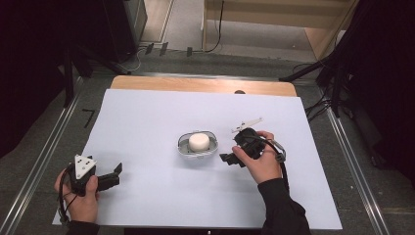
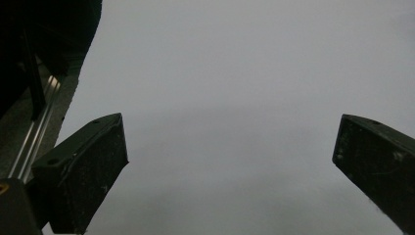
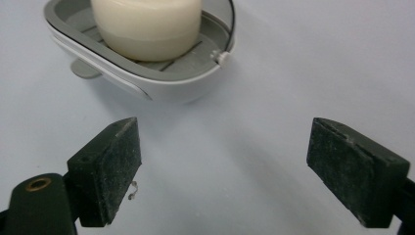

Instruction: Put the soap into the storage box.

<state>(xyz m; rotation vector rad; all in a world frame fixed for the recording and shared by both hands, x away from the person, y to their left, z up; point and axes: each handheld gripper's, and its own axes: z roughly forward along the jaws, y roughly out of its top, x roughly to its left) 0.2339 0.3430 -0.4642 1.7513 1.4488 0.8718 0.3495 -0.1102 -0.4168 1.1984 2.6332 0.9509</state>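
We note the soap dish (image 3: 147, 73) mid-counter (image 1: 147, 127), just ahead of our right gripper (image 3: 222, 171), whose fingers (image 3: 105, 171) stand released, apart from it. Grey oval dish, round cream soap (image 3: 147, 24) inside. Left gripper (image 2: 230, 166) released, well apart.

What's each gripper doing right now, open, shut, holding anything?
Left gripper: open, nothing between its jaws, over bare table.
Right gripper: open, empty, just short of the soap dish with its soap bar.
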